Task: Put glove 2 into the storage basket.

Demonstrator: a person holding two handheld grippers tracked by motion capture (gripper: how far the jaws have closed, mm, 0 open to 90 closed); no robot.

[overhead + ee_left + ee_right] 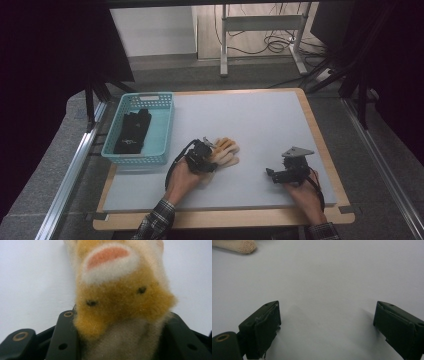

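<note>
Tools on the bench, your left one clamped on a furry glove.

Your left tool (120, 340) grips the orange and cream glove (117, 297) between its jaws, near the middle of the grey bench (260, 115). Your right tool (327, 327) rests low over bare bench with jaws spread wide, well apart from the glove. A teal basket (162, 130) holding black gloves (132, 131) sits at the bench's left edge.

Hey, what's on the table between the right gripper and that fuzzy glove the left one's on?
Nothing. In the high view, bare grey table separates the right gripper from the glove. The right gripper view shows the same.
</note>
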